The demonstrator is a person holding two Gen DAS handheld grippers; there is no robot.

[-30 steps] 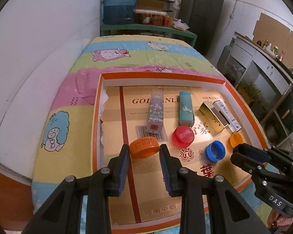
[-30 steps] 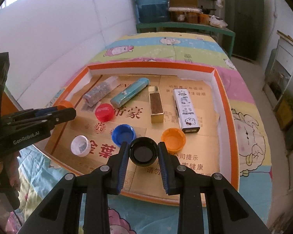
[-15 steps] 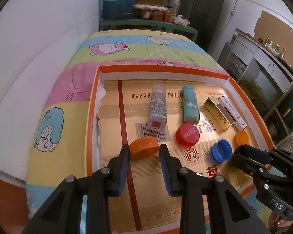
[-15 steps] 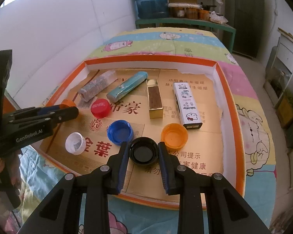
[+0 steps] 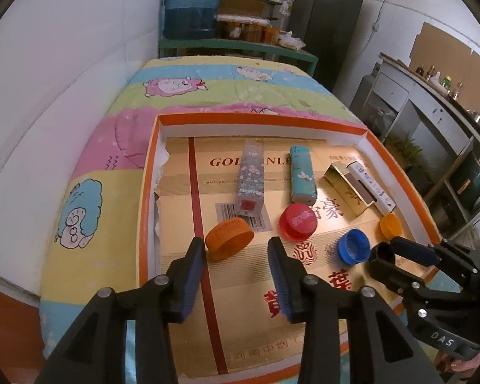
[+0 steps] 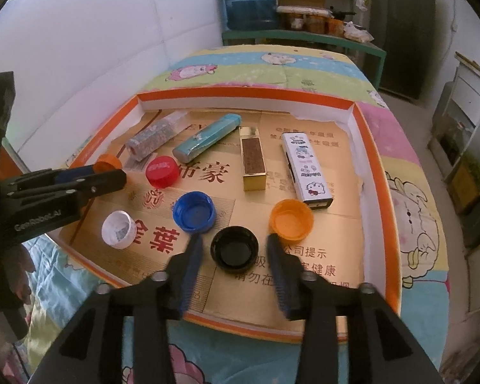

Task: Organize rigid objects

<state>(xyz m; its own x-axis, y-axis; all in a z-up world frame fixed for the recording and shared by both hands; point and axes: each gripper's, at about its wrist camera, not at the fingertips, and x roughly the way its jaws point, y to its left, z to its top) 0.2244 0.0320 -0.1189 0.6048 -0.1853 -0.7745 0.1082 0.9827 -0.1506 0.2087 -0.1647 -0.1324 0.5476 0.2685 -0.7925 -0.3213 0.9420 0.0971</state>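
Caps and small cases are laid out in a shallow orange-rimmed tray (image 6: 374, 172) lined with gold cardboard, which rests on a cartoon-print bed cover. The black cap (image 6: 234, 252) lies open side up between the jaws of the right tongs (image 6: 235, 267); those jaws are opening, and a gap is seen on both sides of the cap. The left tongs (image 5: 236, 275) are also opening, with the orange cap (image 5: 229, 238) lying just ahead of the tips and untouched.

Such caps are judged to be light, stiff plastic, unlikely to be crushed but easily flicked away or slid on the glossy lining. A hold across the ribbed outer wall, low and square, is judged safest. The lighter (image 6: 207, 142) and the cartoon-printed case (image 6: 307, 168) are longer and smoother, so a grip across the narrow sides near the middle would be preferred.
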